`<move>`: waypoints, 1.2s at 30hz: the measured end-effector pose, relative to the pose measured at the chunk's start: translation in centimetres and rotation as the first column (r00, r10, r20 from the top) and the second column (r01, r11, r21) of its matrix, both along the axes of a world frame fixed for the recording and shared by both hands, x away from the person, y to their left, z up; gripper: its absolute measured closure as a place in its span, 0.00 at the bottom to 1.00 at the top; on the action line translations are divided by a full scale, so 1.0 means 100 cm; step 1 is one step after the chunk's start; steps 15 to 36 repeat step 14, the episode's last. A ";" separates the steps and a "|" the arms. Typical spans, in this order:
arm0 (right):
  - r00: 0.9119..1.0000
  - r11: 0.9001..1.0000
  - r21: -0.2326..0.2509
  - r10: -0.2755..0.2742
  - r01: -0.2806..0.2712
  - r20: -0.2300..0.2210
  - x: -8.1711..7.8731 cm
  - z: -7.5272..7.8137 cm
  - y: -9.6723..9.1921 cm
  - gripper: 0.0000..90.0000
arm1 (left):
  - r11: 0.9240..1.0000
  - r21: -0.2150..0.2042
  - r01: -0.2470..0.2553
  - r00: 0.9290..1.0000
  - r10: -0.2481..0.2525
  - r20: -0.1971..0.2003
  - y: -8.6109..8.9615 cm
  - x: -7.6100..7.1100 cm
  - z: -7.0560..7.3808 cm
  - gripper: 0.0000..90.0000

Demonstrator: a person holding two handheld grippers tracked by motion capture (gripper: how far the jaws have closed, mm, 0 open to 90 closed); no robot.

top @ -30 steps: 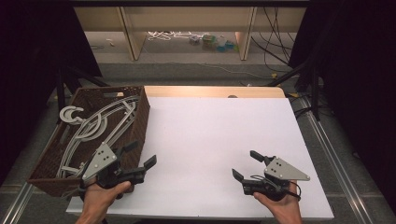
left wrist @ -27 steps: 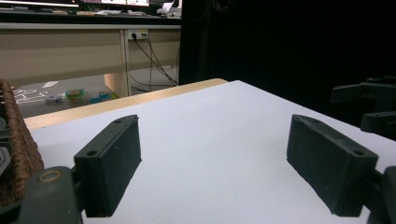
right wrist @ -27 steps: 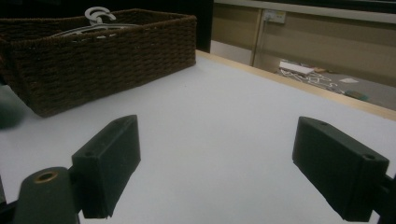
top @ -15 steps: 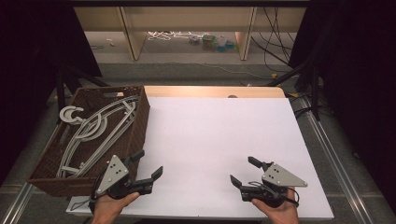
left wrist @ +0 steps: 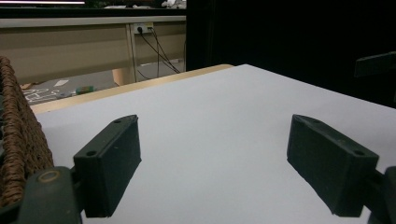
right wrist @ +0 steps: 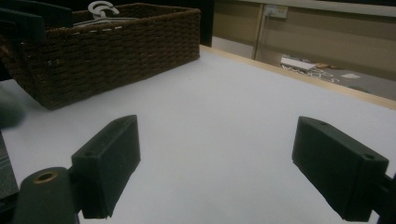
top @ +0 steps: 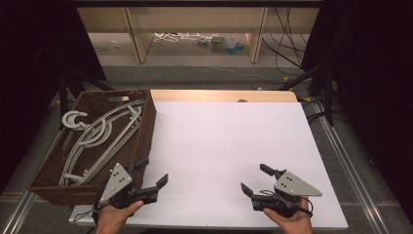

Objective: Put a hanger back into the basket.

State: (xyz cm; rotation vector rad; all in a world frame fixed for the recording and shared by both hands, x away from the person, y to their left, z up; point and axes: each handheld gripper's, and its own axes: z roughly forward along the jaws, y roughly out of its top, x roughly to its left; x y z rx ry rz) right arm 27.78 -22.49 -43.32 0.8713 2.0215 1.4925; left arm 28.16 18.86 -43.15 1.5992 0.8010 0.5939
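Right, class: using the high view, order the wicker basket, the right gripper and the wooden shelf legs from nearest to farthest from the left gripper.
1. Wicker basket, beside the left gripper.
2. Right gripper, across the table's near edge.
3. Wooden shelf legs, far beyond the table.

The left black two-jaw gripper [top: 152, 171] points toward two o'clock, the right black two-jaw gripper [top: 256, 179] toward ten; both jaws gape wide.

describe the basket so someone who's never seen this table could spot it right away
Find the white table, then look along its left edge. The basket is dark brown woven wicker, rectangular, with pale grey hangers piled inside. It is just ahead of the left gripper, which is open.
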 end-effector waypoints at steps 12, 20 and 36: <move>1.000 1.000 -0.005 -0.001 0.001 0.002 0.000 0.000 0.000 0.18 | 1.000 -0.005 0.008 1.000 -0.008 0.008 0.000 0.001 -0.001 0.19; 1.000 1.000 -0.006 -0.002 0.002 0.002 0.000 0.000 0.000 0.18 | 1.000 -0.004 0.011 1.000 -0.011 0.007 0.000 0.001 -0.001 0.19; 1.000 1.000 -0.006 -0.002 0.002 0.002 0.000 0.000 0.000 0.18 | 1.000 -0.004 0.011 1.000 -0.011 0.007 0.000 0.001 -0.001 0.19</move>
